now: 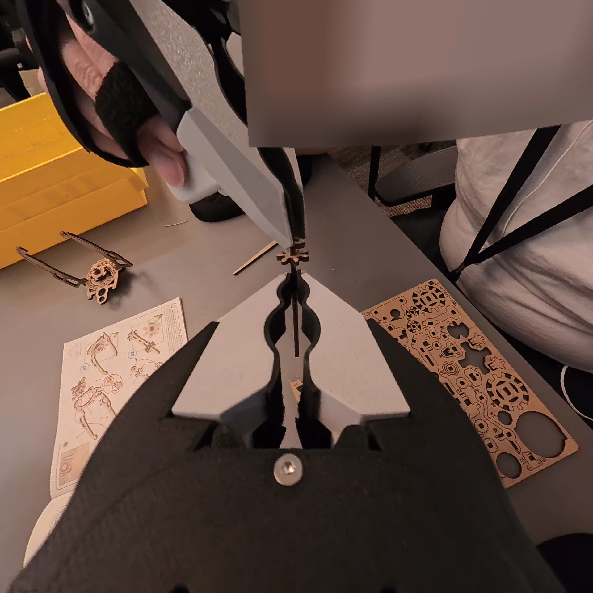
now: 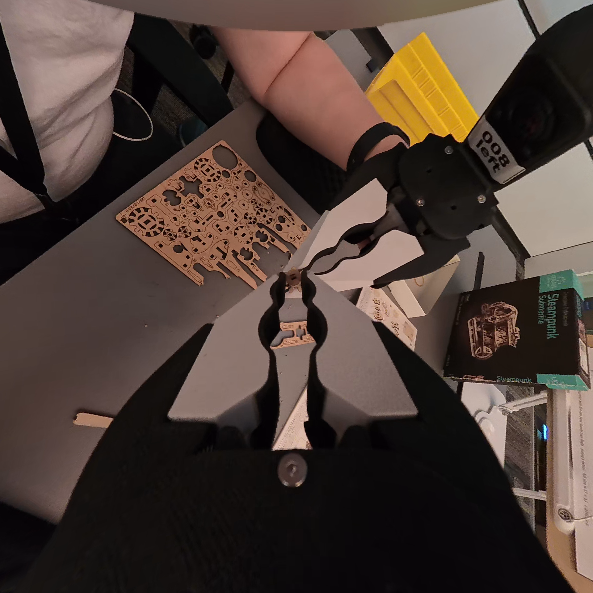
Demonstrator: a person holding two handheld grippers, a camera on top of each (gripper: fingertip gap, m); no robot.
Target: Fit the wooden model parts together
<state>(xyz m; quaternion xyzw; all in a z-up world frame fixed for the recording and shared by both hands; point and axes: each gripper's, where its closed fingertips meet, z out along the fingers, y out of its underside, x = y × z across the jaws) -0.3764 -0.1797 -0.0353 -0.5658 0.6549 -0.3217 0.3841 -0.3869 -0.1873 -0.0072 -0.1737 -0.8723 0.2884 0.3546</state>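
Note:
In the left wrist view my left gripper [image 1: 292, 276] is shut on a thin dark wooden strip [image 1: 296, 321], seen edge-on between its fingers. My right gripper [image 1: 296, 242] comes down from the upper left, shut on a small wooden gear [image 1: 292, 255]. The gear sits right at the strip's far end; I cannot tell whether they are joined. In the right wrist view the right gripper [image 2: 292, 275] pinches the gear [image 2: 292, 278] at its tips, and the left gripper [image 2: 303, 268] meets it from the upper right. Both are held above the grey table [image 1: 192, 256].
A punched-out wooden part sheet [image 1: 465, 369] [image 2: 211, 215] lies near the table edge by a person's torso. On the table are an instruction sheet [image 1: 122, 369], a partly built wooden assembly [image 1: 99, 276], loose wooden sticks [image 1: 255, 258] [image 2: 93, 419] and a yellow bin [image 1: 48, 179]. The model's box [image 2: 519, 333] stands at the right. Both grippers' tips are close together, under 4 cm apart.

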